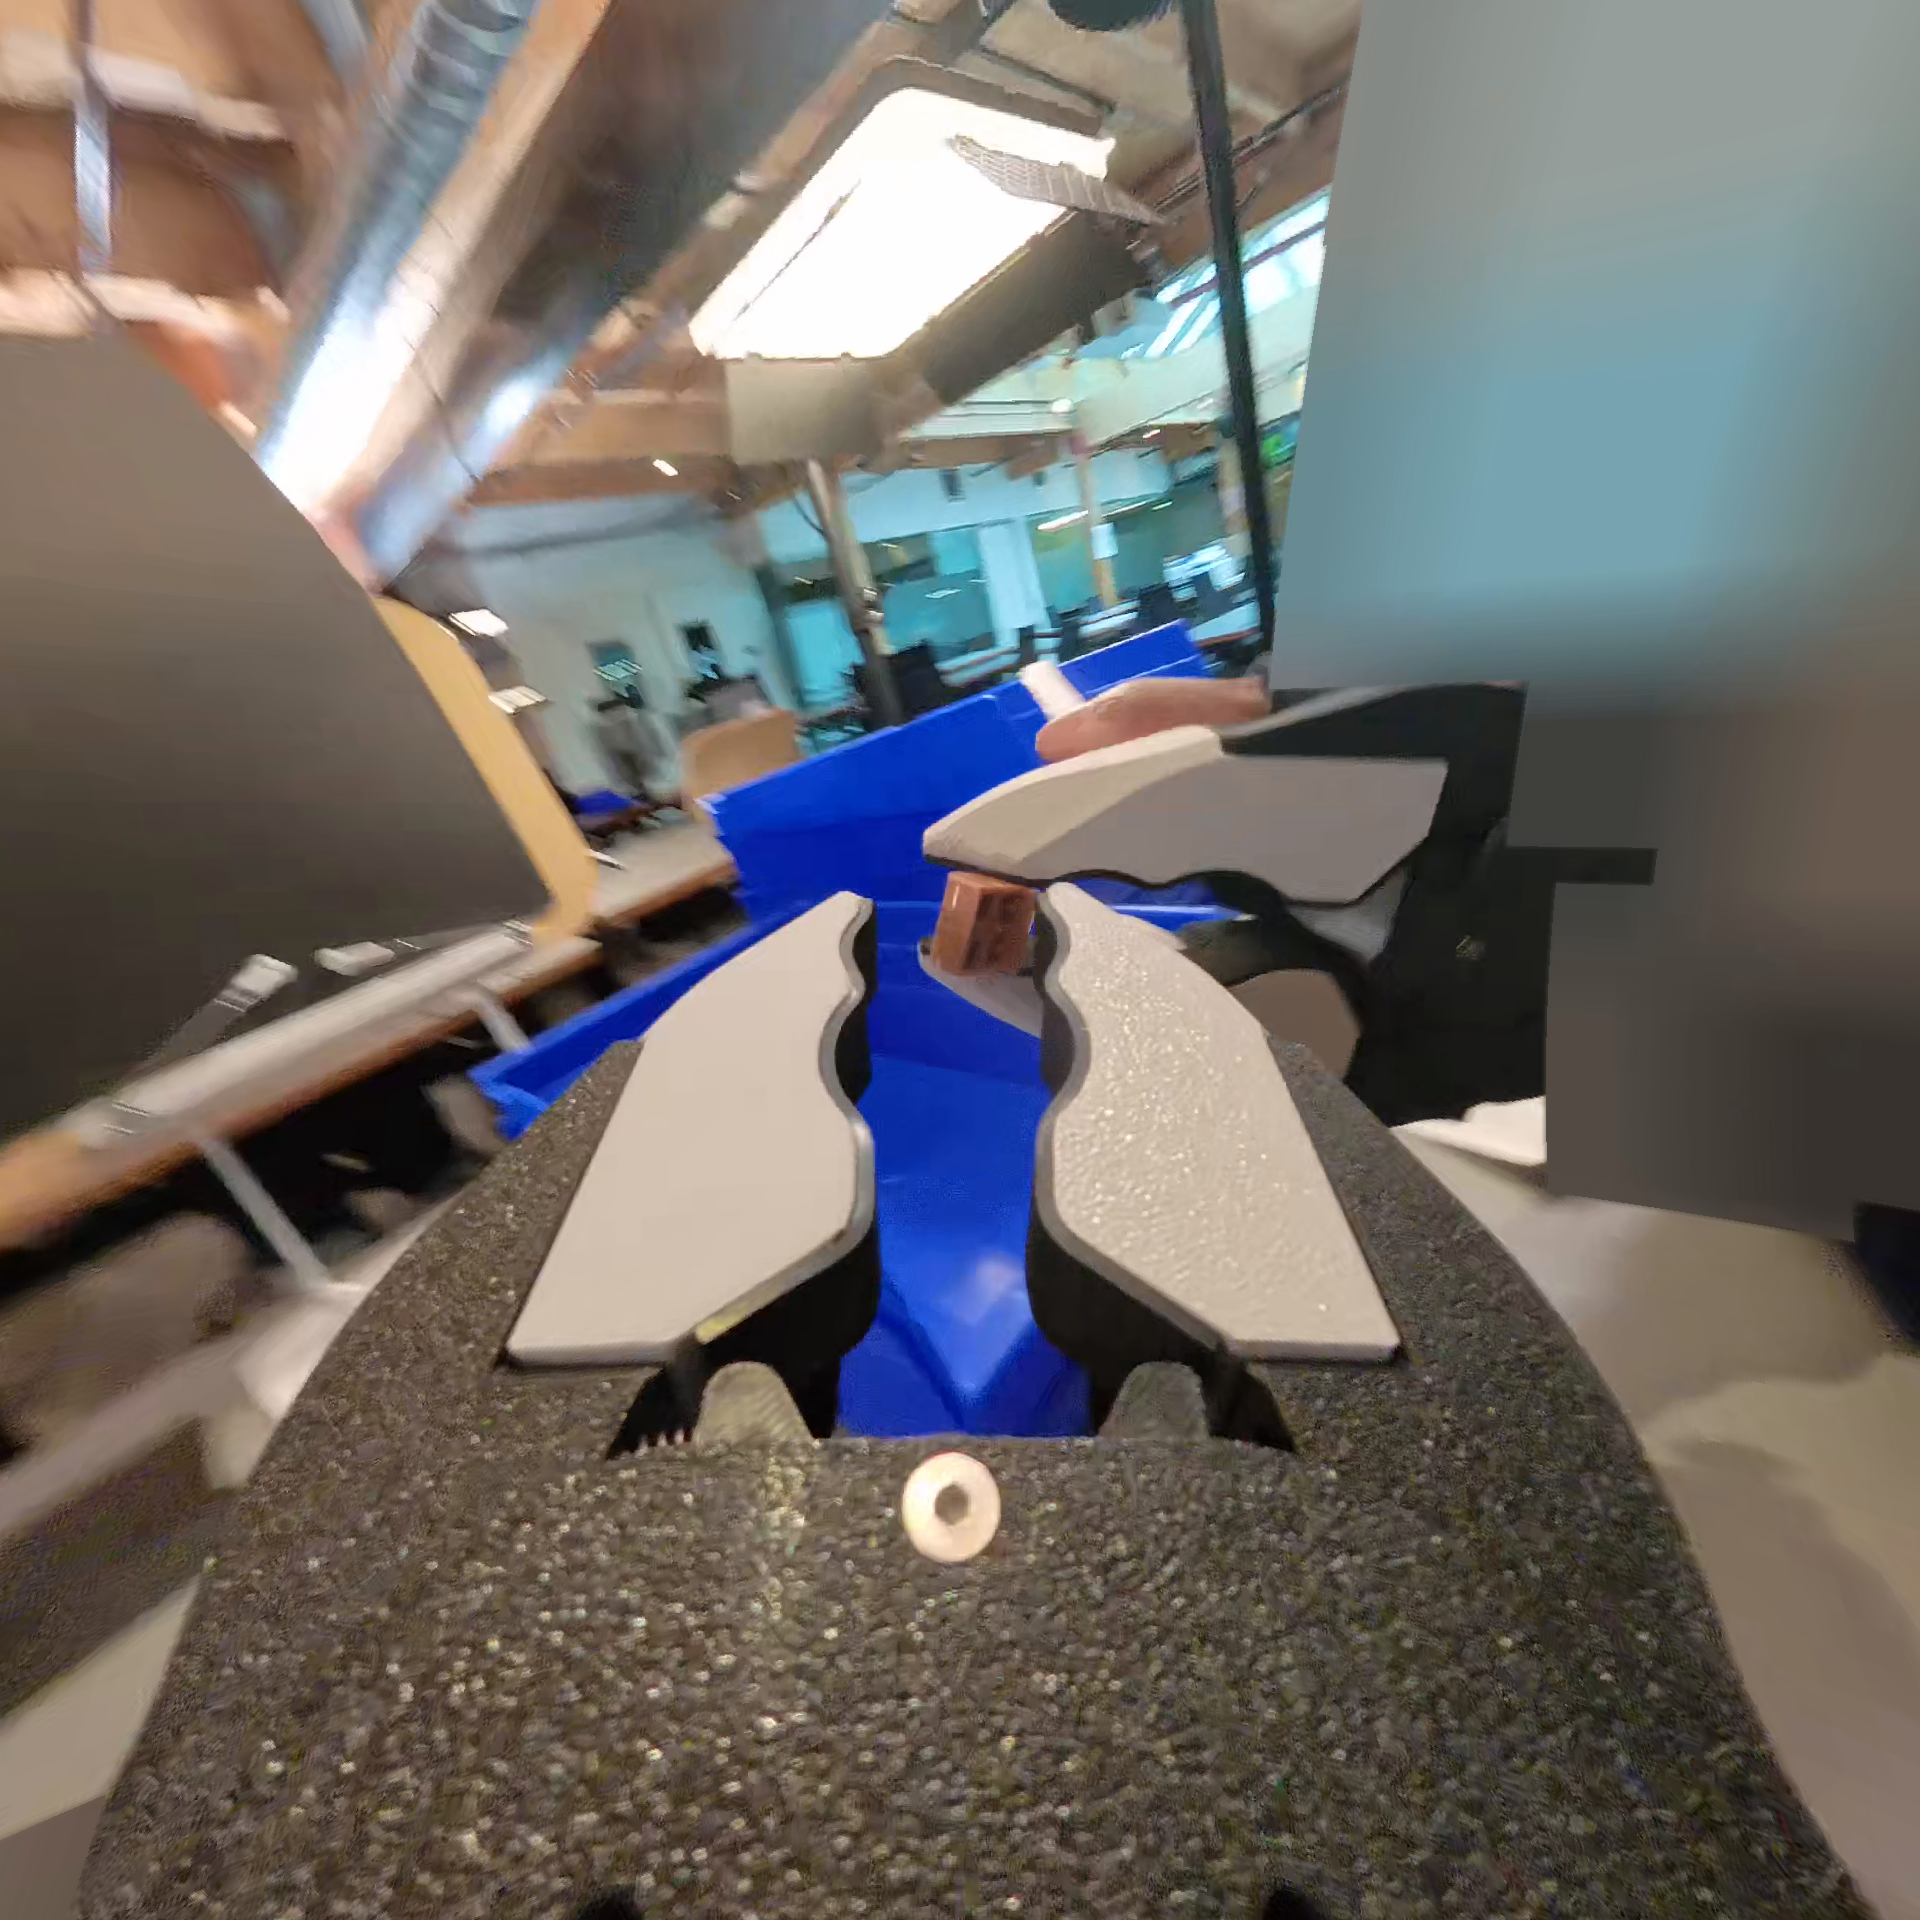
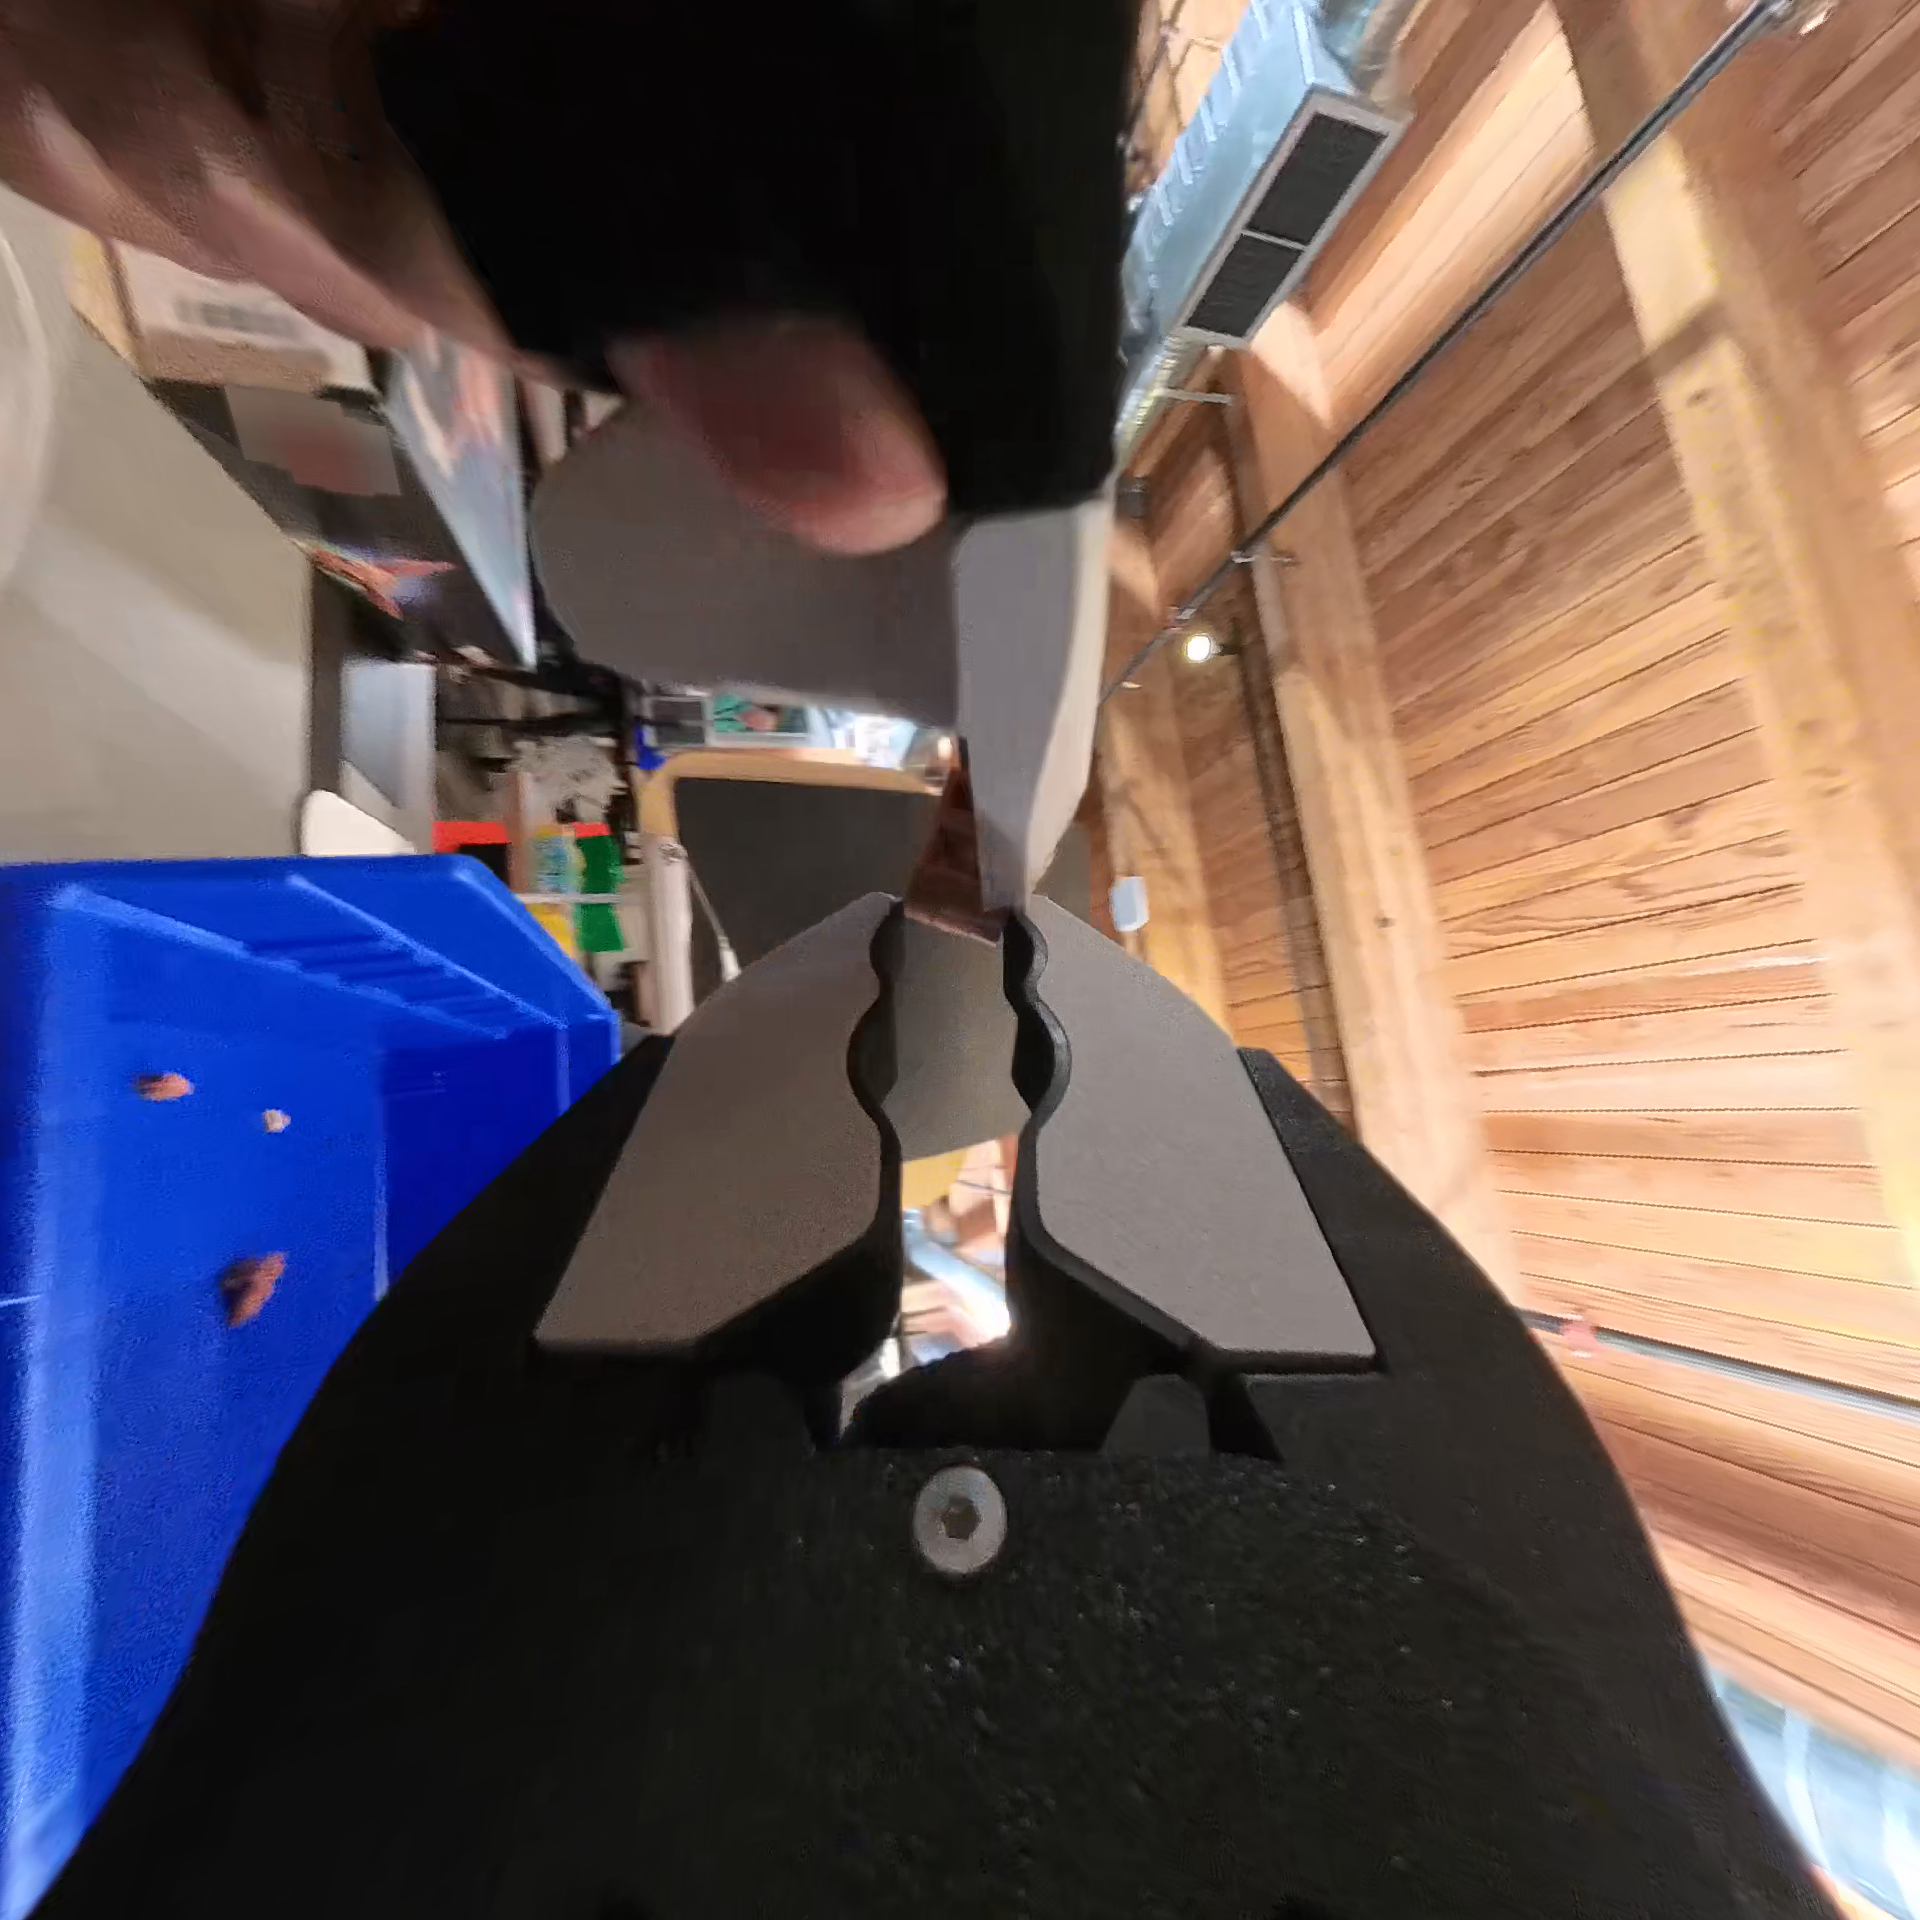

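Note:
My right gripper (image 2: 951, 920) is shut on a small brown block (image 2: 945, 862), pinched at its fingertips. In the left wrist view the same block (image 1: 982, 925) sits between the right gripper's grey fingers (image 1: 1143, 821), which reach in from the right. My left gripper (image 1: 956, 914) is open around the block: its right pad is next to the block and its left pad stands clear of it. The left gripper's finger (image 2: 1029, 675) comes down from above in the right wrist view, with a person's hand (image 2: 810, 447) behind it. Both grippers are above a blue bin (image 1: 935, 1195).
A second blue bin (image 1: 862, 831) stands behind the first. In the right wrist view a blue bin (image 2: 260, 1039) with brown crumbs on it is at the left. A wooden table edge (image 1: 312, 1060) and chairs are at the left.

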The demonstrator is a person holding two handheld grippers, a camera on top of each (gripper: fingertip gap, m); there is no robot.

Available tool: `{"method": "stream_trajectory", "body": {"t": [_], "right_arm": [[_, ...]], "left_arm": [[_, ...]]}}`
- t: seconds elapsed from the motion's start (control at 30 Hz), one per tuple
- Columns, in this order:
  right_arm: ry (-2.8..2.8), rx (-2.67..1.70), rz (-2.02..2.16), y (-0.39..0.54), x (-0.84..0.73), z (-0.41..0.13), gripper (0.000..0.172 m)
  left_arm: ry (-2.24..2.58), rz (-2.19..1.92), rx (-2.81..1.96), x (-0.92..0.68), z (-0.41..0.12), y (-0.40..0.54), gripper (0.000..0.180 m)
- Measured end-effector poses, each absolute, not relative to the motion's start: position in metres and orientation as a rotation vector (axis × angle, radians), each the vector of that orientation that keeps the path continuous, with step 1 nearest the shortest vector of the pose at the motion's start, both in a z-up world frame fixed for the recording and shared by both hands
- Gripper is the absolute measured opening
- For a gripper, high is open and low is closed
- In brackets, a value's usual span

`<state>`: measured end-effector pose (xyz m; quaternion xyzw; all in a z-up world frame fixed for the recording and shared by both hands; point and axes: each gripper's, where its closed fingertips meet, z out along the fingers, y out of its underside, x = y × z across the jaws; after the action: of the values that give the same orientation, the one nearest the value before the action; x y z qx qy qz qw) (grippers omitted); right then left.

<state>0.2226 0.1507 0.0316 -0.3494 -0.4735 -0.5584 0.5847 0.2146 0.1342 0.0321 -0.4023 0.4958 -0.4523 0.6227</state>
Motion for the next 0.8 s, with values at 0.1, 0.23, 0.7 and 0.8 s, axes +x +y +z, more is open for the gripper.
{"method": "stream_trajectory", "body": {"t": [0.1,0.23,0.7,0.8], "right_arm": [[-1.067,-0.731,-1.376,0.147,0.225,0.039,0.017],[-1.06,-0.667,-1.461,0.147,0.228,0.04,0.017],[-1.174,-0.517,-1.64,0.152,0.224,0.022,0.017],[-1.172,-0.545,-1.567,0.152,0.223,0.02,0.017]], "left_arm": [[1.13,-1.376,-1.091,0.216,0.032,0.136,0.029],[1.122,-1.843,-1.237,0.216,0.031,0.131,0.027],[1.088,-2.031,-1.38,0.222,0.013,0.135,0.02],[1.144,-1.97,-1.338,0.221,0.01,0.135,0.019]]}}
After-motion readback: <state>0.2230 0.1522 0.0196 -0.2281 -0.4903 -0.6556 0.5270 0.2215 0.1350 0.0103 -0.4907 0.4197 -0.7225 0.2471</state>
